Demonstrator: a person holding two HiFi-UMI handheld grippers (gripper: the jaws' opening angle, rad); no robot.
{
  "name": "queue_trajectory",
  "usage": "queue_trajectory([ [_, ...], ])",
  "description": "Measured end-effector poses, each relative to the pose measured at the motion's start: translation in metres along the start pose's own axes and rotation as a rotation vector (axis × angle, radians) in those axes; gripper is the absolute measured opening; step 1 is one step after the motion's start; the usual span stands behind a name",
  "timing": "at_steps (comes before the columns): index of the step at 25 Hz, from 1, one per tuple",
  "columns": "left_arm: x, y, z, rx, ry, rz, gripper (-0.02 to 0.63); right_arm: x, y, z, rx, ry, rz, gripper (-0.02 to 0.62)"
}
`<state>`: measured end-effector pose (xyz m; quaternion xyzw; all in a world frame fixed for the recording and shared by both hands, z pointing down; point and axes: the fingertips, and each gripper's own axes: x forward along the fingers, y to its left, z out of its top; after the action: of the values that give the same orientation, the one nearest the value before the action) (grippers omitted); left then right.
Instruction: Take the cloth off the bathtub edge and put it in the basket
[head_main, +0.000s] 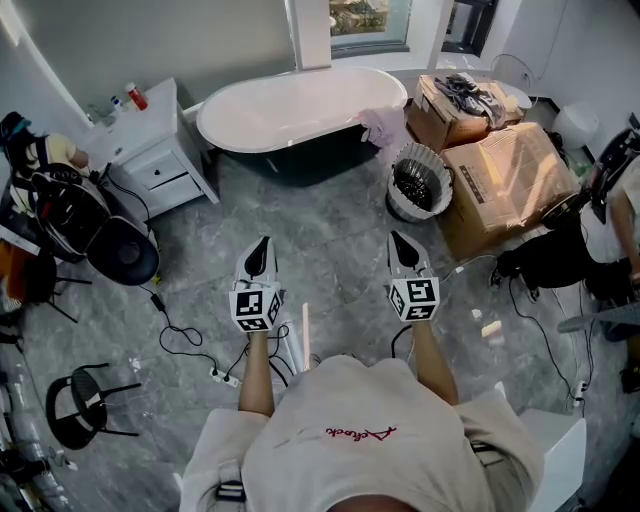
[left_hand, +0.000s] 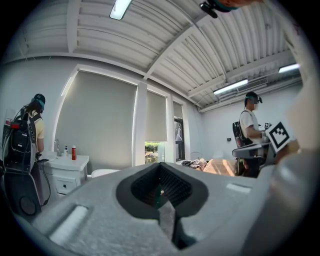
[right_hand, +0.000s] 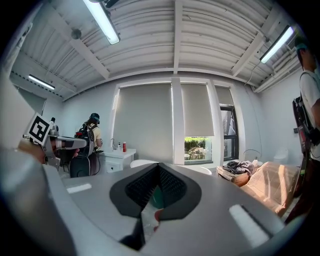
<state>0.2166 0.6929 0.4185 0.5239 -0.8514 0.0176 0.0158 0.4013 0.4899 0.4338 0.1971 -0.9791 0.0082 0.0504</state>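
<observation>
Head view, first speaker: Where is the cloth, and what are the claws doing?

Second speaker: A pale pink cloth is draped over the rim at the right end of a white bathtub, at the far side of the grey floor. A ribbed round basket stands on the floor just beside that end, nearer the person. The left gripper and right gripper are held out level, well apart from the cloth. Each has its jaws pressed together with nothing between them.

First speaker: What could go wrong from here?

Second speaker: My judgement — the jaws must part before they reach the rim, or closed tips will only push the cloth. Pushed, it could slide into the tub or drop down the dark side. A pinch on one thin fold may slip as the cloth lifts, leaving it on the floor between tub and basket. The basket sits close to a cardboard box, so a wide swing could knock it. Cables trail across the floor to the person's left — a trip risk when stepping forward.
</observation>
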Motion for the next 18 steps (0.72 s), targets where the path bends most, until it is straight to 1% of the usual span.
queue_trajectory([
  [10, 0.03, -0.025, 0.001, -0.018, 0.009, -0.001, 0.004, 0.014, -0.031, 0.008, -0.007, -0.001, 0.017, 0.006],
  [18, 0.058, -0.021, 0.0, -0.006, 0.021, -0.006, 0.005, 0.04, -0.043, 0.007, 0.002, 0.009, 0.017, 0.006],
])
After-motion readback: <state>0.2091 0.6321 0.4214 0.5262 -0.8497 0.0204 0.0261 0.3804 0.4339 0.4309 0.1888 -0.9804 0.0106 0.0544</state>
